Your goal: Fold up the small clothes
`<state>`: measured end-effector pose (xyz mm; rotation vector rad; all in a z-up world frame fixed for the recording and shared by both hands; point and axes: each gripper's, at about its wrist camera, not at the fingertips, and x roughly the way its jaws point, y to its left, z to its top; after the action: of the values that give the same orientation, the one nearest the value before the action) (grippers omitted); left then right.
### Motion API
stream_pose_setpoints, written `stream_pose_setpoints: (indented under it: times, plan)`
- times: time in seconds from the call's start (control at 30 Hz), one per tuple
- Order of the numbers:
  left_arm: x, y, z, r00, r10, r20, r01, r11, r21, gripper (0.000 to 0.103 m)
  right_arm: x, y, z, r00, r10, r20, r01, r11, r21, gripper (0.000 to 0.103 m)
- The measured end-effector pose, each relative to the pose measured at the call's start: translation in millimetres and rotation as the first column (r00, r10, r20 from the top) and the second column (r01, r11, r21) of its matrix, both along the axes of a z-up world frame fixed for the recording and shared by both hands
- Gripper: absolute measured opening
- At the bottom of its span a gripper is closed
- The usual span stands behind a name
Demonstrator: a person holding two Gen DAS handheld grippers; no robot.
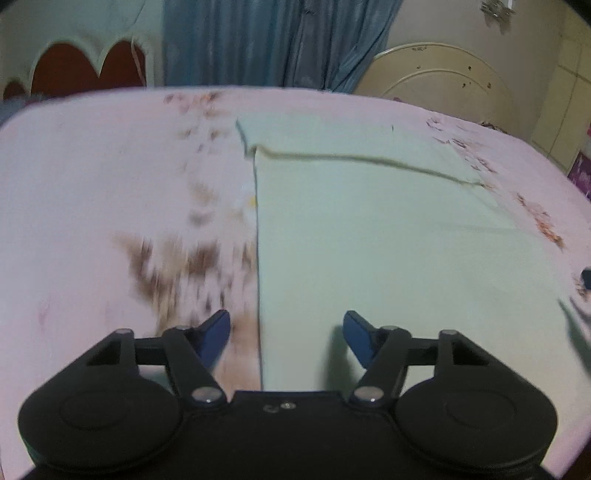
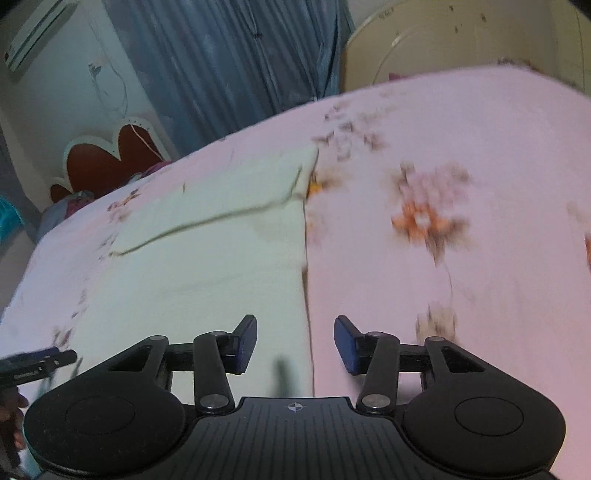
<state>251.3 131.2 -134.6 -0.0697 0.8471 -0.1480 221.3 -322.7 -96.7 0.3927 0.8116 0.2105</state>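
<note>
A pale green cloth [image 1: 369, 221] lies flat on the pink floral bedsheet [image 1: 92, 192], with a folded layer whose edge runs across its far part. My left gripper [image 1: 286, 338] is open and empty, hovering over the cloth's near left edge. The cloth also shows in the right wrist view [image 2: 207, 269]. My right gripper [image 2: 295, 343] is open and empty, straddling the cloth's near right edge. The tip of the left gripper [image 2: 37, 363] shows at the far left of the right wrist view.
The bed [image 2: 480, 166] fills both views. Blue curtains [image 1: 258, 40] hang behind it, with a red and white headboard [image 1: 74, 66] on the left and a cream round footboard [image 1: 443, 77] on the right. An air conditioner [image 2: 33, 33] hangs on the wall.
</note>
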Motion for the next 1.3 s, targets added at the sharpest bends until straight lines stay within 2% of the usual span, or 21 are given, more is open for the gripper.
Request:
stream_pose_setpoints:
  times: [0.17, 0.27, 0.33, 0.47, 0.57, 0.63, 0.73, 0.77, 0.8, 0.83, 0.87, 0.9, 0.97, 1.03, 1.07, 1.1, 1.2, 1.3]
  plan:
    - [-37, 16, -6, 0.999, 0.031, -0.041, -0.036, 0.993, -0.116, 0.046, -30, -3, -23, 0.996, 0.026, -0.085, -0.019, 0.997, 0.081, 0.048]
    - [-50, 28, -8, 0.996, 0.040, -0.078, -0.058, 0.969, -0.239, 0.040, -47, -6, -33, 0.993, 0.033, -0.111, -0.015, 0.988, 0.155, 0.047]
    - [-58, 36, -12, 0.994, 0.035, -0.103, -0.066, 0.945, -0.320, 0.037, -58, -8, -36, 0.992, 0.032, -0.119, -0.008, 0.980, 0.197, 0.047]
    - [-72, 52, -25, 0.988, 0.029, -0.153, -0.101, 0.868, -0.486, 0.031, -72, -14, -41, 0.990, 0.035, -0.137, 0.007, 0.956, 0.294, 0.047]
    - [-79, 57, -34, 0.986, 0.022, -0.167, -0.113, 0.820, -0.561, 0.029, -76, -17, -45, 0.988, 0.047, -0.146, 0.010, 0.930, 0.367, 0.047]
    - [-79, 58, -37, 0.986, 0.022, -0.164, -0.114, 0.812, -0.573, 0.029, -75, -17, -47, 0.988, 0.057, -0.142, 0.007, 0.911, 0.412, 0.047]
    - [-73, 57, -41, 0.987, 0.020, -0.160, -0.112, 0.799, -0.591, 0.029, -67, -18, -52, 0.986, 0.063, -0.152, 0.016, 0.883, 0.470, 0.021]
    - [-71, 56, -41, 0.988, 0.017, -0.156, -0.108, 0.796, -0.595, 0.025, -65, -18, -53, 0.987, 0.062, -0.150, 0.019, 0.873, 0.486, 0.018]
    - [-72, 55, -40, 0.988, 0.018, -0.150, -0.105, 0.800, -0.591, 0.002, -64, -18, -52, 0.988, 0.061, -0.143, 0.018, 0.869, 0.494, 0.012]
    - [-74, 55, -37, 0.991, 0.028, -0.131, -0.101, 0.796, -0.597, 0.003, -65, -17, -48, 0.990, 0.057, -0.131, 0.013, 0.876, 0.481, 0.003]
    - [-80, 59, -32, 0.995, 0.036, -0.088, -0.083, 0.775, -0.626, 0.004, -67, -17, -41, 0.993, 0.058, -0.104, -0.001, 0.879, 0.477, 0.003]
    - [-84, 60, -25, 0.997, 0.047, -0.053, -0.070, 0.774, -0.630, 0.004, -71, -18, -33, 0.996, 0.063, -0.065, -0.023, 0.874, 0.485, 0.003]
    - [-83, 58, -23, 0.996, 0.059, -0.062, -0.083, 0.820, -0.567, 0.004, -76, -22, -19, 0.997, 0.073, -0.010, -0.060, 0.881, 0.469, 0.003]
    - [-77, 55, -35, 0.990, 0.059, -0.129, -0.118, 0.849, -0.515, 0.004, -69, -22, -25, 0.995, 0.080, -0.067, -0.047, 0.915, 0.400, 0.003]
    - [-76, 55, -39, 0.988, 0.063, -0.144, -0.129, 0.848, -0.514, 0.004, -63, -20, -31, 0.990, 0.079, -0.112, -0.033, 0.929, 0.367, 0.003]
    - [-77, 56, -40, 0.988, 0.073, -0.140, -0.137, 0.834, -0.535, 0.004, -60, -21, -36, 0.987, 0.076, -0.138, -0.021, 0.931, 0.364, 0.003]
    - [-81, 57, -31, 0.989, 0.101, -0.110, -0.146, 0.811, -0.566, 0.004, -64, -25, -28, 0.995, 0.060, -0.080, -0.021, 0.909, 0.416, 0.003]
    - [-76, 64, -15, 0.989, 0.130, -0.065, -0.143, 0.794, -0.591, 0.003, -60, -25, -7, 0.998, 0.059, -0.002, -0.053, 0.913, 0.403, 0.003]
